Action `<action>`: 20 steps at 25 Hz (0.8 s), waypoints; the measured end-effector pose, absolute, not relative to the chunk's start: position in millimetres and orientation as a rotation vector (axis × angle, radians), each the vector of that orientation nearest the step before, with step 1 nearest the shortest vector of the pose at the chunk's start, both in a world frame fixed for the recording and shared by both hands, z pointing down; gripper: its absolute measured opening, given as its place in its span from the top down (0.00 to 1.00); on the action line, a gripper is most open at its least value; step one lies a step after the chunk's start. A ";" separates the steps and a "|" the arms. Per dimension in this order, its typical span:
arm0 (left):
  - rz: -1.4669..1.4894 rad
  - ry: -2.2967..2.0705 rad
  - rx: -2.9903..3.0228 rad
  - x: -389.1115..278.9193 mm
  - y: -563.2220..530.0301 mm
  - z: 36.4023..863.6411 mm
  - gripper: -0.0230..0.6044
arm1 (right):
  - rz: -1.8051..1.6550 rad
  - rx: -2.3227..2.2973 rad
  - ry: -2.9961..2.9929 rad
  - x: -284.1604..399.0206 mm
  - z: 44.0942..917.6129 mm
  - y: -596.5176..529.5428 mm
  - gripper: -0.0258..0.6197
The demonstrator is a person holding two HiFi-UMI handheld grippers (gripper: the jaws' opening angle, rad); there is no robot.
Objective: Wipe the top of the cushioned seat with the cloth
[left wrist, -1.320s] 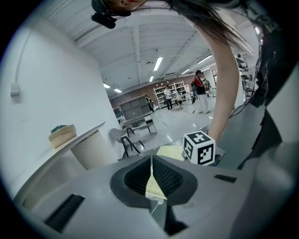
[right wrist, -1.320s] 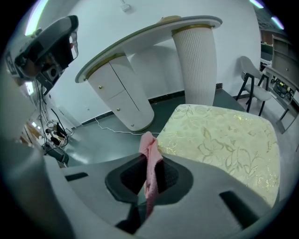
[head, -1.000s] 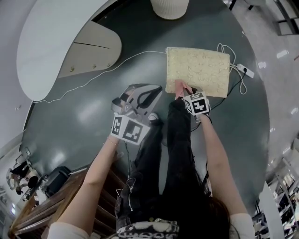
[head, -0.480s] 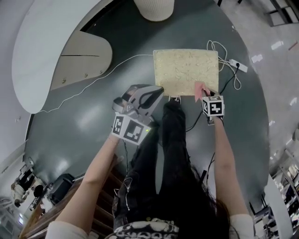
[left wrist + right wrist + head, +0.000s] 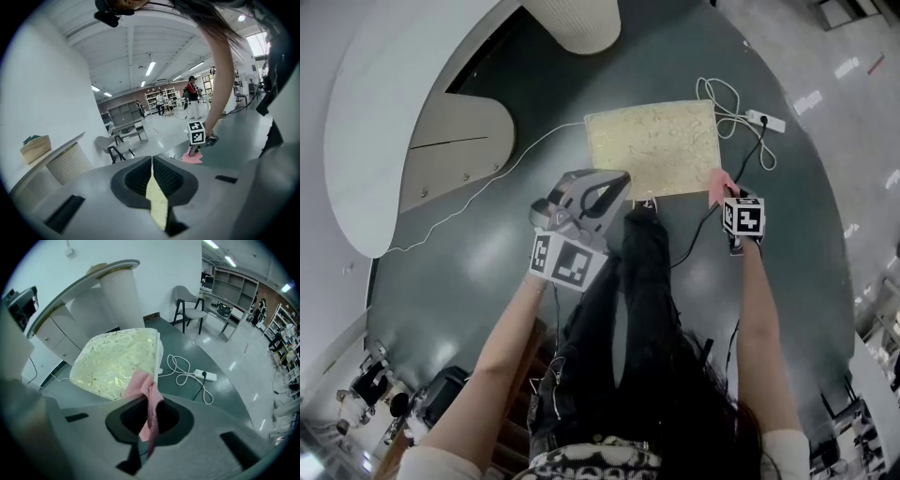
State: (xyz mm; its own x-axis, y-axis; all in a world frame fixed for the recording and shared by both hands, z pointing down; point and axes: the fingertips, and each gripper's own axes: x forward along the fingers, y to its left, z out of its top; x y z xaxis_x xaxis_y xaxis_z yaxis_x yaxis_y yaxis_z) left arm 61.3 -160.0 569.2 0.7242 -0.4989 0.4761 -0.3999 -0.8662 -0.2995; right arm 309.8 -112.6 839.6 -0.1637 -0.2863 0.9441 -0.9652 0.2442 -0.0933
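Observation:
The cushioned seat [image 5: 652,159], cream with a floral pattern, lies on the dark floor ahead of me. In the right gripper view the seat [image 5: 117,362] fills the centre left. My right gripper [image 5: 729,199] hovers at the seat's near right corner, shut on the pink cloth [image 5: 718,187]. The cloth [image 5: 140,385] hangs bunched between the jaws, its top over the seat's edge. My left gripper [image 5: 586,199] floats off the seat's near left corner, shut with nothing held. In the left gripper view my left gripper [image 5: 152,161] looks across at the right gripper [image 5: 199,145] and the cloth [image 5: 191,158].
A white cable and power strip [image 5: 766,121] lie just right of the seat, with a black cable beside them; the power strip [image 5: 206,376] is close. A ribbed white column [image 5: 577,23] and curved white counter [image 5: 394,112] stand beyond. The person's legs [image 5: 637,309] are below the seat.
My right gripper has carried the pink cloth rightward along the seat's near edge, from its middle to the right corner. The left gripper has barely moved.

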 end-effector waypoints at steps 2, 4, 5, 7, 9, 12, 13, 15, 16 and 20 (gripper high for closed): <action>-0.834 0.711 -2.752 67.0 -161.2 564.3 0.94 | 0.974 1.202 -1.631 314.5 832.8 -112.0 0.94; -0.831 0.701 -2.750 71.0 -162.9 558.5 0.94 | 0.982 1.221 -1.646 314.0 821.0 -113.2 0.94; -0.829 0.700 -2.748 72.0 -164.1 555.0 0.94 | 0.984 1.227 -1.663 311.3 813.0 -114.4 0.94; -0.825 0.700 -2.746 71.8 -165.6 547.3 0.94 | 0.977 1.225 -1.713 302.0 793.6 -116.6 0.94; -0.818 0.703 -2.744 69.1 -165.6 537.1 0.94 | 0.953 1.216 -1.774 290.2 769.6 -118.9 0.94; -0.809 0.710 -2.736 62.0 -164.7 517.5 0.94 | 0.918 1.219 -1.861 272.9 726.6 -125.7 0.94; -0.809 0.711 -2.732 59.0 -164.3 510.7 0.94 | 0.914 1.226 -1.886 267.6 711.5 -128.5 0.94; -0.808 0.716 -2.722 52.4 -164.4 497.2 0.94 | 0.911 1.248 -1.938 256.1 679.6 -135.8 0.94; -0.805 0.719 -2.718 49.0 -164.6 490.2 0.94 | 0.907 1.261 -1.966 249.8 662.9 -139.9 0.94; -0.788 0.730 -2.713 36.8 -159.9 460.4 0.94 | 0.889 1.302 -2.062 223.6 596.4 -145.8 0.94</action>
State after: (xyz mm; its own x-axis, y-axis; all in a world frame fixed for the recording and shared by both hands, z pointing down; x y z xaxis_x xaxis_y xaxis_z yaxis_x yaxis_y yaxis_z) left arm 36.8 -159.9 460.4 0.7324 -0.5194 0.4404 -0.3993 -0.8514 -0.3400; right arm 223.6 -145.8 596.4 -0.3879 -0.5610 0.7313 -0.9169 0.3155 -0.2443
